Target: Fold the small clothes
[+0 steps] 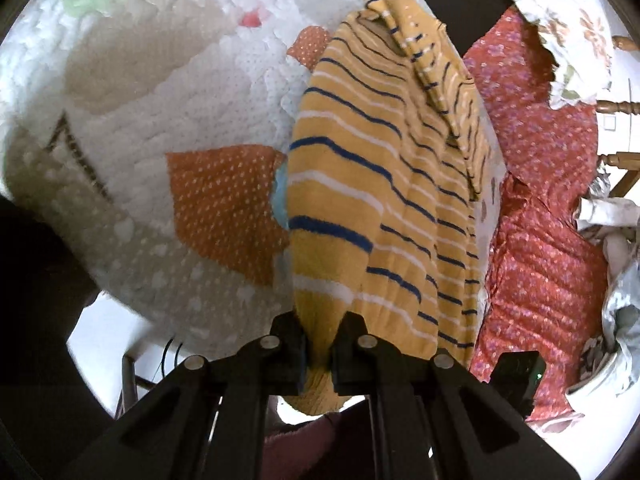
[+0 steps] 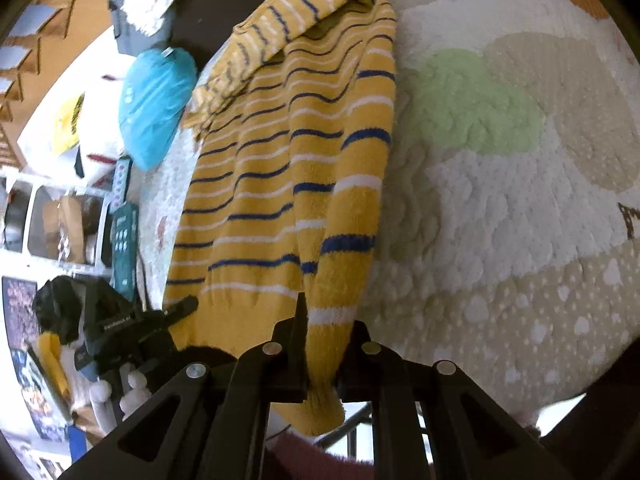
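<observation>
Both clamped: left gripper point(image 1: 320, 354), right gripper point(image 2: 326, 358) pinch striped sweater point(image 1: 360, 184); red quilt point(image 1: 540, 240) beside.

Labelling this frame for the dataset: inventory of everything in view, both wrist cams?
striped sweater: 1, mustard with navy and white stripes, draped over the blanket, near edge pinched by both grippers
fleece blanket: 1, white with beige, green and orange patches, under the sweater
floral quilt: 1, red, beside the blanket
plastic bag: 1, blue, past the sweater's far side
left gripper: 1, black, shut on the sweater
right gripper: 1, black, shut on the sweater
</observation>
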`<action>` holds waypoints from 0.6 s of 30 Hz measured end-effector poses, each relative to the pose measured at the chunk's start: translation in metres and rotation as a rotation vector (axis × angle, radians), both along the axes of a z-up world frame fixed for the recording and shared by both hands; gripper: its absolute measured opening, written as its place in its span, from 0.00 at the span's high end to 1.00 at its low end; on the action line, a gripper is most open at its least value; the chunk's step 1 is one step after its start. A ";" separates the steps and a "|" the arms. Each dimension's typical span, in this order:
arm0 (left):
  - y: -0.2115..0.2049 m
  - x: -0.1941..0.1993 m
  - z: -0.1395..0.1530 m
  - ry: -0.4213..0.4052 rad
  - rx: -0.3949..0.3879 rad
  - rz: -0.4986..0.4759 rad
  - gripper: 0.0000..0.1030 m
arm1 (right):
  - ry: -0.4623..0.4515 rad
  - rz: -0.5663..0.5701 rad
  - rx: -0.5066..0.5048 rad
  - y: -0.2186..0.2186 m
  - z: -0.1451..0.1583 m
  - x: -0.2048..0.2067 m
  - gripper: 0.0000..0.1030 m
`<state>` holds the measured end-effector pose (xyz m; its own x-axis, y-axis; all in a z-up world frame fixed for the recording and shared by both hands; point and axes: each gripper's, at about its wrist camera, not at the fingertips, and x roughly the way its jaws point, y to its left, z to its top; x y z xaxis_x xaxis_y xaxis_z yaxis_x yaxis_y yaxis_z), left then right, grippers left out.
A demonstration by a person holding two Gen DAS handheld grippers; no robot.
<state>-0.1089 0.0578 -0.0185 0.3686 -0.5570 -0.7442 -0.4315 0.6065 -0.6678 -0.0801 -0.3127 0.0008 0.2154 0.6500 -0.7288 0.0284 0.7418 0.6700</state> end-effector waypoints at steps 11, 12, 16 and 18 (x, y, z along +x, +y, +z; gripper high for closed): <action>0.001 -0.073 -0.002 0.016 -0.100 -0.006 0.92 | 0.085 0.154 0.006 -0.010 -0.011 -0.071 0.91; -0.001 -0.072 -0.001 0.008 -0.105 0.000 0.92 | 0.092 0.146 0.014 -0.012 -0.014 -0.074 0.91; 0.004 -0.054 0.014 -0.025 -0.068 0.003 0.92 | 0.072 0.104 0.044 -0.016 -0.008 -0.060 0.91; 0.006 -0.038 0.021 -0.033 -0.065 0.003 0.92 | 0.032 0.088 0.060 -0.015 0.005 -0.048 0.91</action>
<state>-0.1472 0.0636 0.0023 0.3943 -0.6028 -0.6936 -0.4103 0.5599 -0.7199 -0.1279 -0.3275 0.0058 0.1329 0.7084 -0.6932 -0.0133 0.7006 0.7134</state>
